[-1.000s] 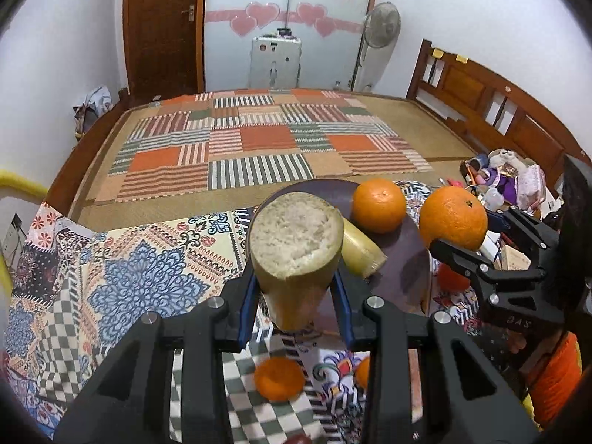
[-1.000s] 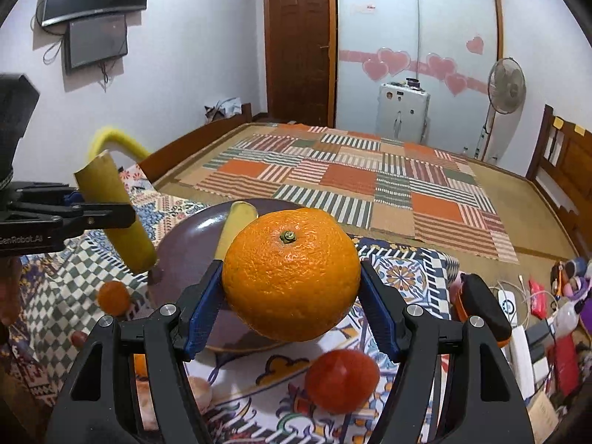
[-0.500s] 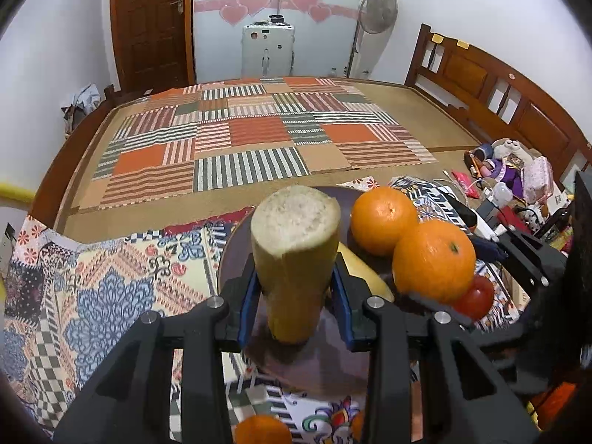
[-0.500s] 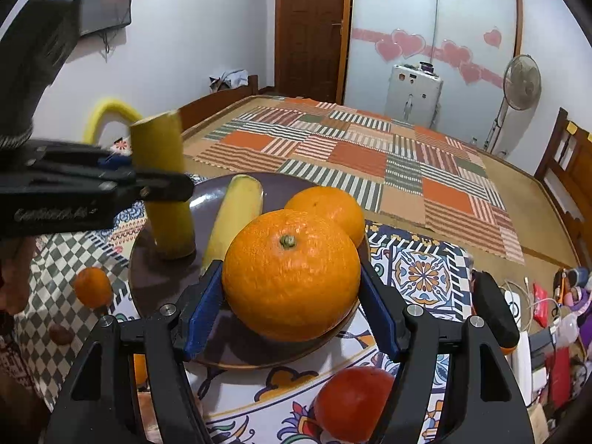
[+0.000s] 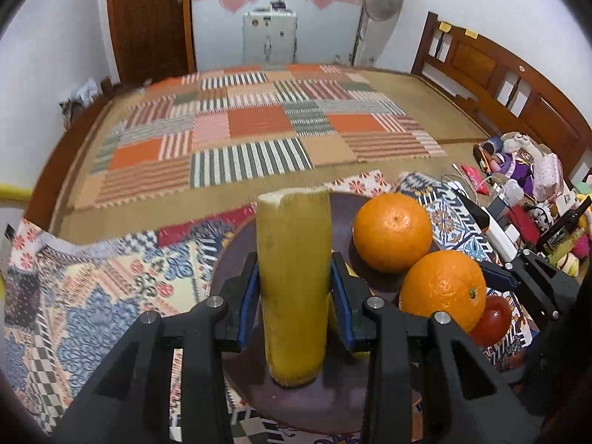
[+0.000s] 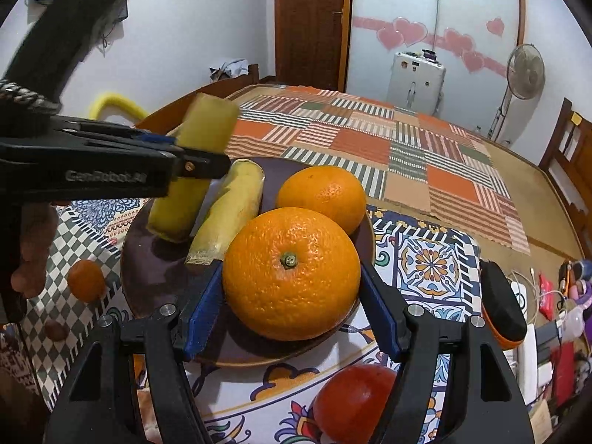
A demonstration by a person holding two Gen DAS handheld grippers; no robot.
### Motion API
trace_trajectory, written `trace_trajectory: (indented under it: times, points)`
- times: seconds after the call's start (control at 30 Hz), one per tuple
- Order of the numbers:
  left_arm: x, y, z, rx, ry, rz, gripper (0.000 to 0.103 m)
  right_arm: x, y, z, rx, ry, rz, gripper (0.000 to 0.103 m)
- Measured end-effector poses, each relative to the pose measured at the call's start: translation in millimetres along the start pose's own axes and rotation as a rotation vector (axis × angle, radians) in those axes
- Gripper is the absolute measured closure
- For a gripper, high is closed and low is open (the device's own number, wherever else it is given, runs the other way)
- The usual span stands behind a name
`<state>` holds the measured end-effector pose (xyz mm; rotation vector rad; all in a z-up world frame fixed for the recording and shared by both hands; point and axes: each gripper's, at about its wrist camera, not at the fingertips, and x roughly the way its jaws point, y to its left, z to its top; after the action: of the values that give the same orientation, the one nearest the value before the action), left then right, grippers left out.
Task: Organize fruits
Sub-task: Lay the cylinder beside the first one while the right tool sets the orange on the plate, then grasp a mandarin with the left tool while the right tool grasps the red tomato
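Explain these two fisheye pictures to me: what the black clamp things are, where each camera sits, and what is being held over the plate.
There is no robot here. A person holds a hand-operated two-finger clamp in each hand, and a wide-angle camera on each clamp looks forward along its fingers.

The left-hand camera shows the left gripper clamped on a yellow cut stalk piece, standing upright over the dark plate.

The right-hand camera shows the right gripper clamped on a large orange at the plate's near edge.

On the plate lie a second orange and another yellow piece. On the patterned cloth beside it are a red tomato-like fruit and a small orange fruit.
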<state>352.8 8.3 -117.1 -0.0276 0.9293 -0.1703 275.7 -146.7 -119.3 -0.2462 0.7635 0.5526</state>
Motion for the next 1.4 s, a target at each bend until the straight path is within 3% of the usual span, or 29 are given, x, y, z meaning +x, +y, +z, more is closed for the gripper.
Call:
trace_trajectory:
  times: [0.27, 0.37, 0.47, 0.77, 1.0, 1.17, 1.4]
  points:
    - [6, 3, -4, -0.016, 0.012, 0.006, 0.067, 1, 1, 0, -0.011, 0.001, -0.007, 0.035]
    - [5, 4, -7, -0.021, 0.021, -0.007, 0.067, -3, 0, 0, -0.008, -0.017, -0.007, 0.025]
    - [-3, 1, -12, 0.001, 0.013, -0.005, 0.067, -12, 0, 2, -0.004, -0.047, -0.003, 0.023]
    - [-60, -5, -31, 0.056, -0.081, 0.039, 0.063, -49, -4, 1, 0.03, -0.124, -0.026, 0.023]
    - [-107, 2, -52, 0.03, -0.148, 0.046, 0.053, -78, -7, -7, 0.042, -0.166, -0.055, 0.023]
    - [-124, 10, -70, 0.011, -0.168, 0.062, 0.046, -82, -11, -18, 0.048, -0.155, -0.07, 0.023]
    - [-111, 24, -100, -0.004, -0.106, 0.078, 0.046, -77, -19, -41, 0.061, -0.104, -0.081, 0.023]
